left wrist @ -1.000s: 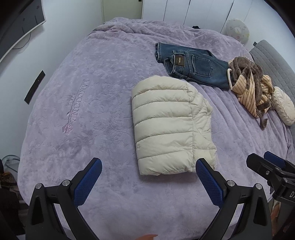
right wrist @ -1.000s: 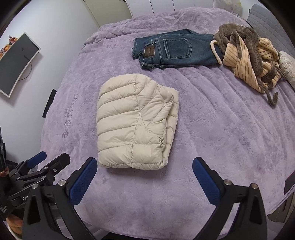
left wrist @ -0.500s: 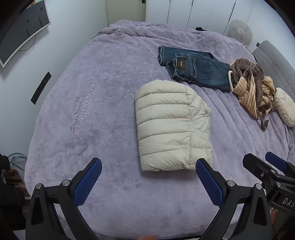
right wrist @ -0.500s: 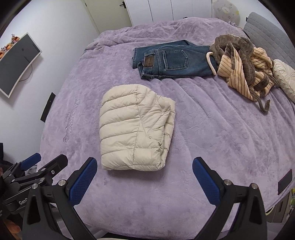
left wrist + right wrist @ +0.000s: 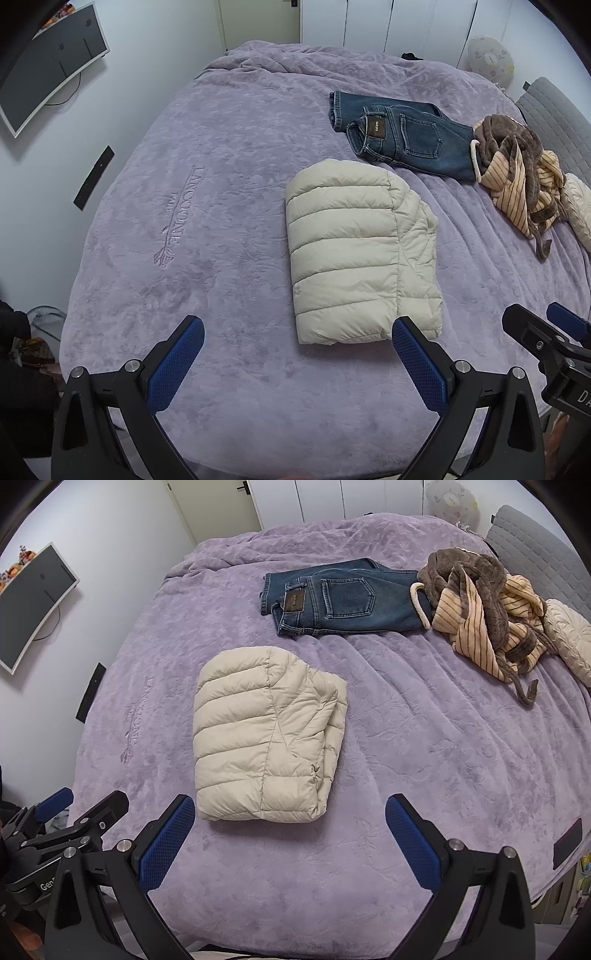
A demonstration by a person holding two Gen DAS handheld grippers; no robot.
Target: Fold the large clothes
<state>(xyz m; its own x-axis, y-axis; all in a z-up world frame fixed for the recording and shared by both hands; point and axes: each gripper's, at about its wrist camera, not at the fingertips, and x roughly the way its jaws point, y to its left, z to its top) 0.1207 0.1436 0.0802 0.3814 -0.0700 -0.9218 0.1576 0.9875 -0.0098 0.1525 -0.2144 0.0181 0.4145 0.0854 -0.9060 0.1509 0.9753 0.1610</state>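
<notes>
A cream quilted puffer jacket (image 5: pixel 354 251) (image 5: pixel 266 738) lies folded into a compact rectangle on the purple bedspread (image 5: pixel 207 221) (image 5: pixel 424 738). My left gripper (image 5: pixel 295 362) hovers open above the bed's near edge, short of the jacket, with nothing between its blue pads. My right gripper (image 5: pixel 290 838) is also open and empty, held back just to the right of the jacket's near end. Each gripper shows at the side of the other's view. Folded blue jeans (image 5: pixel 402 136) (image 5: pixel 340 598) lie beyond the jacket.
A crumpled brown and striped garment (image 5: pixel 517 173) (image 5: pixel 480 605) lies at the right by a cream cushion (image 5: pixel 569 638). A grey headboard (image 5: pixel 535 554) stands at the far right. A monitor (image 5: pixel 48 62) hangs on the left wall, white closet doors behind.
Both grippers have pulled back and up from the bed, so the folded jacket looks smaller and farther off. The jacket itself has not moved.
</notes>
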